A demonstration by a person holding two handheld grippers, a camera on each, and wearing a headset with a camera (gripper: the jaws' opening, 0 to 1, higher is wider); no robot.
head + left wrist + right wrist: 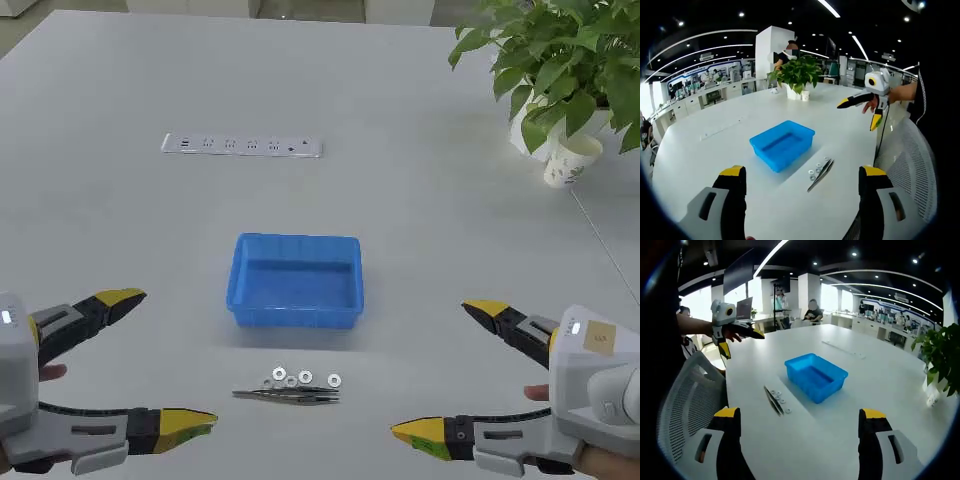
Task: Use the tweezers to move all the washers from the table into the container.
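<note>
Several small silver washers (300,378) lie in a row on the white table, just in front of the blue container (296,280). Steel tweezers (287,395) lie flat right beside them, on the near side. My left gripper (178,356) is wide open at the lower left, well apart from the tweezers. At the lower right my right gripper (440,372) is also wide open and holds nothing. The left gripper view has the washers (815,170), tweezers (821,174) and container (782,144) ahead; the right gripper view has the washers (780,398), tweezers (772,400) and container (816,376).
A white power strip (241,146) lies beyond the container. A potted plant (560,70) and a paper cup (571,160) stand at the far right, with a thin cable (605,250) running along the table. A mesh chair (687,400) is at the table's near edge.
</note>
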